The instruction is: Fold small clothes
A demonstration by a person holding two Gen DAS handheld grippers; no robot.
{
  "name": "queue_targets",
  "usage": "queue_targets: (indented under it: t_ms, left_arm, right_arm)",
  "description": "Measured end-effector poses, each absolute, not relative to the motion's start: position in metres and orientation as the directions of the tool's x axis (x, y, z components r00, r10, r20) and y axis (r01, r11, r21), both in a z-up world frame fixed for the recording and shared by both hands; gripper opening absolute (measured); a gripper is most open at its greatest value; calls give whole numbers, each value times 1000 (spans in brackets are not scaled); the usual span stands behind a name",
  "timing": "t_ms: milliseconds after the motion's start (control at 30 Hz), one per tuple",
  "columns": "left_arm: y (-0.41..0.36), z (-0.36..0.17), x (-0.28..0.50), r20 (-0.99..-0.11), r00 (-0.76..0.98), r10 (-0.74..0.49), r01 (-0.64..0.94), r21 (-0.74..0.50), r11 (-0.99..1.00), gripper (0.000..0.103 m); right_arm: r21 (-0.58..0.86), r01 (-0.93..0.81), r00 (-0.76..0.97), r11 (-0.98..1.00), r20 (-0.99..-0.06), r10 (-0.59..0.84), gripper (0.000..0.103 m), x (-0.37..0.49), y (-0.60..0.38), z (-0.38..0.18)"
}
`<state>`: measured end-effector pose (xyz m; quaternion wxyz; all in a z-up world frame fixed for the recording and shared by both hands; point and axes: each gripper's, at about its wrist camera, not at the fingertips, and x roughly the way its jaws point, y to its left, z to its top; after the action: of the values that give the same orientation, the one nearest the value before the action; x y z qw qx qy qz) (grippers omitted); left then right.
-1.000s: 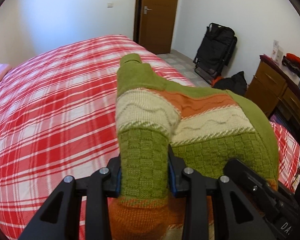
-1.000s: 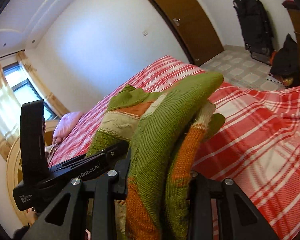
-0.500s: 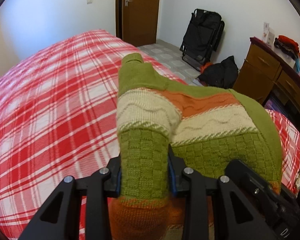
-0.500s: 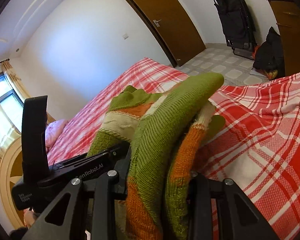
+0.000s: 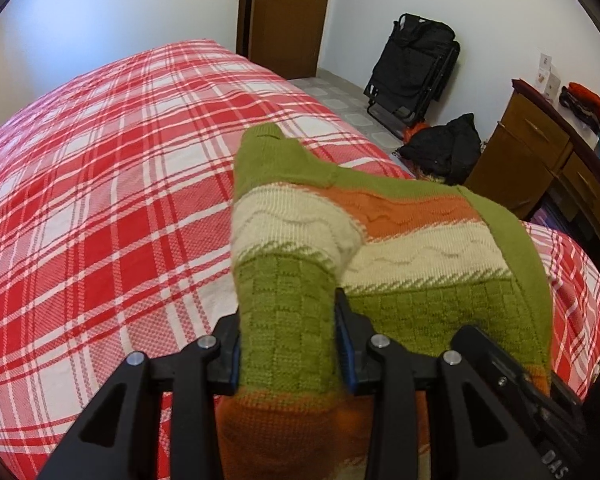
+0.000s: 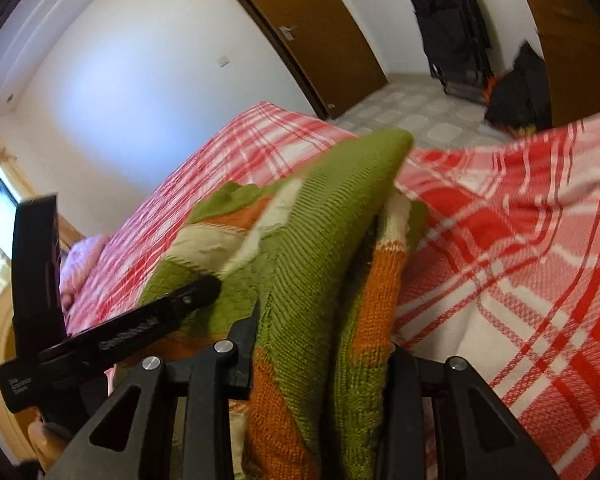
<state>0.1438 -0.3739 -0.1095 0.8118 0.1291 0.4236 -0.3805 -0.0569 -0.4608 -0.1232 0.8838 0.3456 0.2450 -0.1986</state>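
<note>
Knitted green-orange-cream sweater (image 5: 400, 240) carried lower over plaid bed (image 5: 100, 200), bunched in right gripper (image 6: 320, 364), left gripper (image 5: 286, 348) jaws opening around sleeve, likely laying down for next fold.

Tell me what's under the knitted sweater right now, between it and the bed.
Around the knitted sweater, only the red plaid bedspread shows. Both grippers hold bunched folds; the left gripper is opening. Whatever lies directly beneath the sweater is covered by the knit.
</note>
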Motion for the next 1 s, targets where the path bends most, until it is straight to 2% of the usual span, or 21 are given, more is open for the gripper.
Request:
queue_targets:
  t_ms: [133,167,200,267,367,533,667,700,767,900,967,1000]
  left_arm:
    - [-371,-115,155,-792,329,-515,699,-163,697,53]
    - [-371,-117,157,-790,336,-513,692,-162,703,62]
    - [-372,-119,159,-788,360,-500,682,-143,717,79]
    - [-370,-125,163,-786,402,-471,652,-116,750,97]
    - [-361,-131,174,-797,326,-508,630,-217,746,98]
    - [-352,-123,167,-802,336,-494,646,-185,740,101]
    - [-330,-109,162,-791,370,-487,626,-175,760,99]
    - [-324,-104,159,-781,392,-487,620,-167,767,99]
    - [-317,-94,154,-759,433,-487,614,-146,775,99]
    - [-324,-81,142,-735,472,-487,635,-101,766,95]
    - [-333,-89,142,-753,464,-466,643,-74,762,90]
    - [-337,-96,143,-768,458,-448,639,-66,766,90]
  right_arm:
    - [516,524,798,678,-576,-179,35,-54,-465,-127]
    - [514,523,798,680,-576,-178,36,-53,-466,-128]
    - [522,517,801,678,-574,-170,37,-53,-468,-129]
    - [554,512,807,656,-571,-148,40,-56,-472,-133]
    - [555,510,809,657,-570,-146,42,-59,-474,-132]
    - [497,559,797,664,-542,-266,42,-86,-456,-106]
    - [362,600,783,714,-452,-428,41,-105,-440,-65]
    - [326,588,786,740,-444,-429,33,-102,-437,-57]
    - [268,536,795,800,-479,-372,13,-83,-433,-50]
    - [251,538,723,805,-628,-288,10,-46,-443,-79]
    - [269,567,692,778,-669,-273,10,-43,-454,-100]
    - [312,568,707,762,-658,-258,7,-47,-461,-106]
